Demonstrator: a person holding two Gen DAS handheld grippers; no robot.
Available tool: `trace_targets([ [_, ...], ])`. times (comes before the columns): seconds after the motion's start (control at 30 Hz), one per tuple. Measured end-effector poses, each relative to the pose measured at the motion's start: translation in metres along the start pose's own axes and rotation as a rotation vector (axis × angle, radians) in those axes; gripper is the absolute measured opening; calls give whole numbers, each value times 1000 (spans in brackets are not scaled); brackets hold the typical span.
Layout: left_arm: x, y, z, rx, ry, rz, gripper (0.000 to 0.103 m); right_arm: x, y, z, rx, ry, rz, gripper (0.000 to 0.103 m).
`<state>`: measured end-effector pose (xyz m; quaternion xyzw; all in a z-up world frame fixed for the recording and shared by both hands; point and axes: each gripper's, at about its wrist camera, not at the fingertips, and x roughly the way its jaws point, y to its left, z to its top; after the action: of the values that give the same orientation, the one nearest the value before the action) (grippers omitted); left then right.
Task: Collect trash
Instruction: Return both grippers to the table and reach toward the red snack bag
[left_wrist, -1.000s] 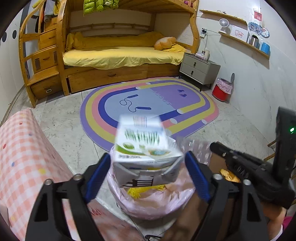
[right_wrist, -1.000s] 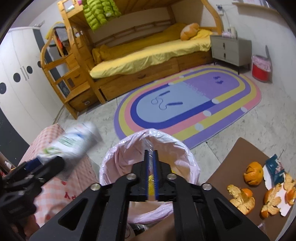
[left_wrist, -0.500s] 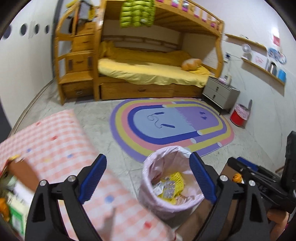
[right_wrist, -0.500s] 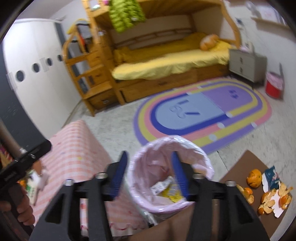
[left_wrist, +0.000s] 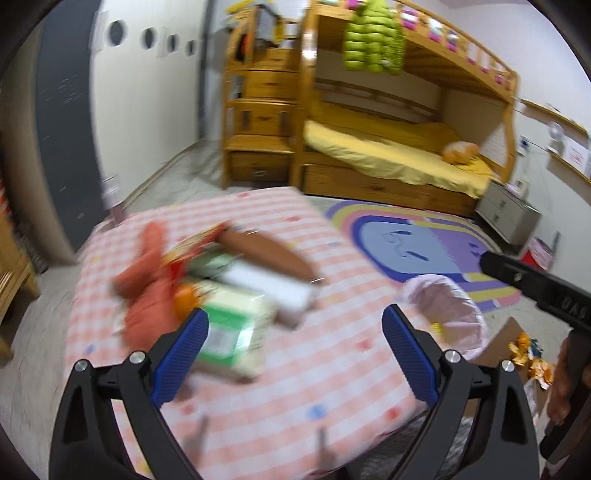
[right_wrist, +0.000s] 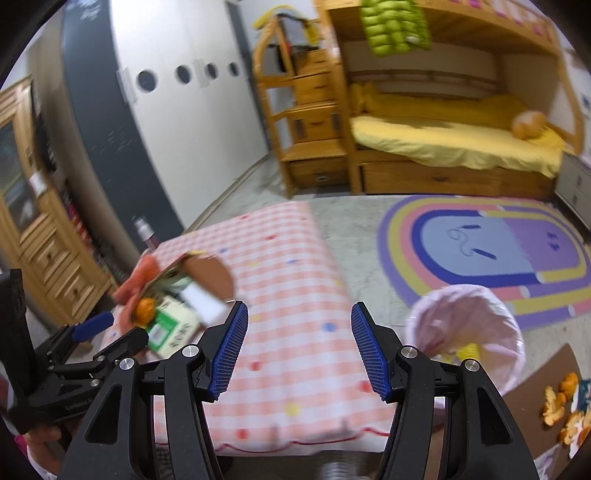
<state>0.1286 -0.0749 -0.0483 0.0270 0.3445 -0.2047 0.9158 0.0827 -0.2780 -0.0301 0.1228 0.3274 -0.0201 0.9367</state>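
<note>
My left gripper (left_wrist: 291, 350) is open and empty above the pink checked table (left_wrist: 332, 376). A green and white carton (left_wrist: 232, 332) lies just ahead of its left finger, in a blurred pile with an orange peel (left_wrist: 184, 299), red wrappers (left_wrist: 147, 273) and a brown sheet (left_wrist: 266, 254). My right gripper (right_wrist: 299, 350) is open and empty over the same table (right_wrist: 288, 280). The pile with the carton (right_wrist: 170, 328) is to its left. The pink-lined trash bin (right_wrist: 469, 332) stands on the floor to the right; it also shows in the left wrist view (left_wrist: 450, 314).
Orange peels and a wrapper (right_wrist: 565, 402) lie on a brown surface at the right. A rainbow rug (right_wrist: 498, 251), a bunk bed (right_wrist: 443, 140) and a wooden cabinet (right_wrist: 48, 258) ring the floor. A small bottle (right_wrist: 144, 232) stands past the table's far left edge.
The left gripper dropped the carton it held into the bin, then swung left over the table. The right gripper opened and swung left as well.
</note>
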Motion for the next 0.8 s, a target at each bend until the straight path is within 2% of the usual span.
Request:
trace_targets([
  [0.13,-11,39,-6,-39,-21,97,95,14,29,-3,-44,22,23,60],
  [0.3,-16,79,-6,-98,-32,143,96,33,63,0,-83,47,54,60],
  [0.4,-18,94,-2,-108,-46,168,96,48,78,9,-104,56,81,59],
  [0.47,-16,105,2,-130,-71,173,96,58,87,13,-117,77,100,54],
  [0.53,-11,110,5,-139,-65,194,96,68,95,17,-143,84,105,46],
  [0.6,-6,116,9,-130,-55,223,96,76,99,18,-164,78,106,44],
  [0.8,9,127,12,-111,-16,304,96,96,113,11,-196,109,135,43],
])
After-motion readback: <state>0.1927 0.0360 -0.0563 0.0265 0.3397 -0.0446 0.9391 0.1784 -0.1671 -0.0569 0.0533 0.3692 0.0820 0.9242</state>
